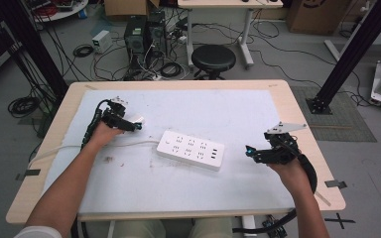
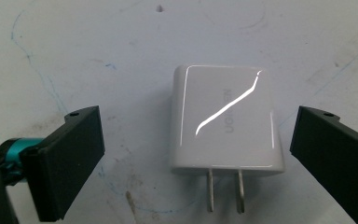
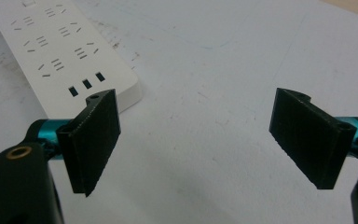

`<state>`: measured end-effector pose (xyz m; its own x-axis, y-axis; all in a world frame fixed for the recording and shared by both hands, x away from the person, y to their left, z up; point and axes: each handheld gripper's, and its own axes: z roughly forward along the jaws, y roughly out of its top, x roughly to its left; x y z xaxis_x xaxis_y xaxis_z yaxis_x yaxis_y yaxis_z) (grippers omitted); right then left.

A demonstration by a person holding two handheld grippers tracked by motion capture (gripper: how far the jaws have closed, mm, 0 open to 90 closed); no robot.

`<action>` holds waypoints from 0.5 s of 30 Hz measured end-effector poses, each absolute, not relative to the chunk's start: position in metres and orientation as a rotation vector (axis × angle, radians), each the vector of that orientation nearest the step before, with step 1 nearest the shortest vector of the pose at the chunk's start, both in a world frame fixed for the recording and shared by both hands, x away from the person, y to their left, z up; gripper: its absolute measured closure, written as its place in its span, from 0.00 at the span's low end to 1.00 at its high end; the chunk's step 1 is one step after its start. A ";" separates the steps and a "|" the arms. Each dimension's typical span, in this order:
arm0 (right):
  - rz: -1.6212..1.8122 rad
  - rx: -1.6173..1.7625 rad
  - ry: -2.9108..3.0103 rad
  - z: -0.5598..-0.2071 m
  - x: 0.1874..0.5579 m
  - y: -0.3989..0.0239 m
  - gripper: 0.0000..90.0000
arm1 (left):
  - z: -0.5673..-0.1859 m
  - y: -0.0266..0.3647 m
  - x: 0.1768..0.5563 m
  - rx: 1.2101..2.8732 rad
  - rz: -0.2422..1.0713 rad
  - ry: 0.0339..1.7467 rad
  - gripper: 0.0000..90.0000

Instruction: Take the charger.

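Hovering near the table's far-left corner, the left gripper (image 2: 193,158) has its jaws spread either side of the charger (image 2: 226,121), prongs pointing back at it, while the right gripper (image 3: 196,140) waits spread beside the power strip (image 1: 192,149).

Your left gripper (image 1: 135,125) sits far-left on the table, jaws spread wide, your forearm coming in from the near-left. Your right gripper (image 1: 250,151) is over on the right, jaws also wide apart, pointing left.
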<state>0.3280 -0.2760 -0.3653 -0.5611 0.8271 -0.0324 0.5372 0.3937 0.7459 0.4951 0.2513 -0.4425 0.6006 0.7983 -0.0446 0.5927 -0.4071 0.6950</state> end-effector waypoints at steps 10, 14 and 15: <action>0.979 1.189 2.255 -0.366 0.328 -0.275 0.18 | -0.445 0.249 0.495 2.150 0.396 1.085 0.19; 0.980 1.185 2.252 -0.367 0.329 -0.276 0.18 | -0.445 0.248 0.495 2.162 0.409 1.084 0.20; 0.979 1.186 2.253 -0.367 0.329 -0.276 0.18 | -0.445 0.247 0.495 2.163 0.411 1.086 0.20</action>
